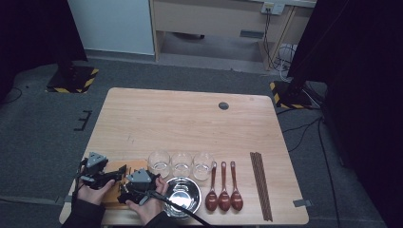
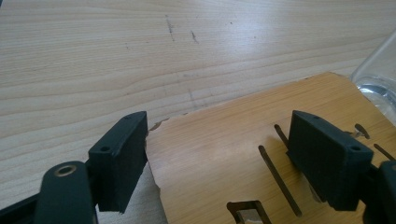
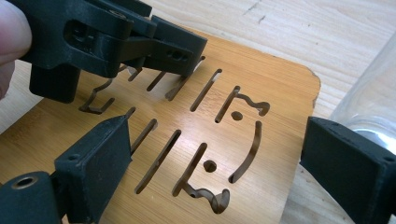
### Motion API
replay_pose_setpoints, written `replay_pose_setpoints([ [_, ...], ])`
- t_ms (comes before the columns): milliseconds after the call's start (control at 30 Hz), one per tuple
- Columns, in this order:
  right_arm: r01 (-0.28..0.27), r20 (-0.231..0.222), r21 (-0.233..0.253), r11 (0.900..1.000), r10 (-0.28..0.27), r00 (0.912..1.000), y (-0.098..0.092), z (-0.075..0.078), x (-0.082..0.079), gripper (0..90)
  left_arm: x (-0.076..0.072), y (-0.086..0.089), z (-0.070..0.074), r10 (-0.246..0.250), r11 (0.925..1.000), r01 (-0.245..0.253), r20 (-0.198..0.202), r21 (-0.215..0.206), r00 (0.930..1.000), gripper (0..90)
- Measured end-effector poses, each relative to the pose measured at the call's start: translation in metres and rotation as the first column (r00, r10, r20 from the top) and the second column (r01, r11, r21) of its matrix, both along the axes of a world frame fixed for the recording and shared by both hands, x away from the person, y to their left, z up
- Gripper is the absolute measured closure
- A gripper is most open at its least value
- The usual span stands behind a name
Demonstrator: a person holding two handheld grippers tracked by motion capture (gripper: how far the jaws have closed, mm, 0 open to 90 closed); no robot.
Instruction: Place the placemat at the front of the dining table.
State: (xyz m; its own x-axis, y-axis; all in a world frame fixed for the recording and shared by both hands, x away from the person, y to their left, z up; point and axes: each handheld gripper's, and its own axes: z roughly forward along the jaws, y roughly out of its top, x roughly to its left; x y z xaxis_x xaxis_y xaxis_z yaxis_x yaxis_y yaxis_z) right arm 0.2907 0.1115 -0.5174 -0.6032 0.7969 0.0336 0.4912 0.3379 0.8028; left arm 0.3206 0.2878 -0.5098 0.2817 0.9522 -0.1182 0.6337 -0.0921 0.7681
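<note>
Both claws, left claw (image 2: 217, 154) and right claw (image 3: 215, 168), spread apart over slotted bamboo board (image 3: 261, 93) on counter (image 1: 190, 118); pre-grasp, next needs closing on board edges.

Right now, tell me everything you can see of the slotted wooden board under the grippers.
The wooden board is a thin, flat, bamboo-looking panel with rounded corners, cut through with straight slots, curved slots and small round holes. One edge looks chipped. It lies flat on the table at the near left, beside a clear glass. The left gripper and right gripper both stand open over it; whether the jaws touch it, I cannot tell.
</note>
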Motion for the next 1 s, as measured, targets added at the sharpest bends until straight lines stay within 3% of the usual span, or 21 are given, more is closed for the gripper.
replay_pose_setpoints([
  [1000,-0.046,0.08,0.008,0.999,0.045,0.9957,0.002,0.027,-0.002,9.0,-0.008,0.007,0.027,0.034,0.9992,-0.032,0.051,-0.025,0.9981,21.0],
])
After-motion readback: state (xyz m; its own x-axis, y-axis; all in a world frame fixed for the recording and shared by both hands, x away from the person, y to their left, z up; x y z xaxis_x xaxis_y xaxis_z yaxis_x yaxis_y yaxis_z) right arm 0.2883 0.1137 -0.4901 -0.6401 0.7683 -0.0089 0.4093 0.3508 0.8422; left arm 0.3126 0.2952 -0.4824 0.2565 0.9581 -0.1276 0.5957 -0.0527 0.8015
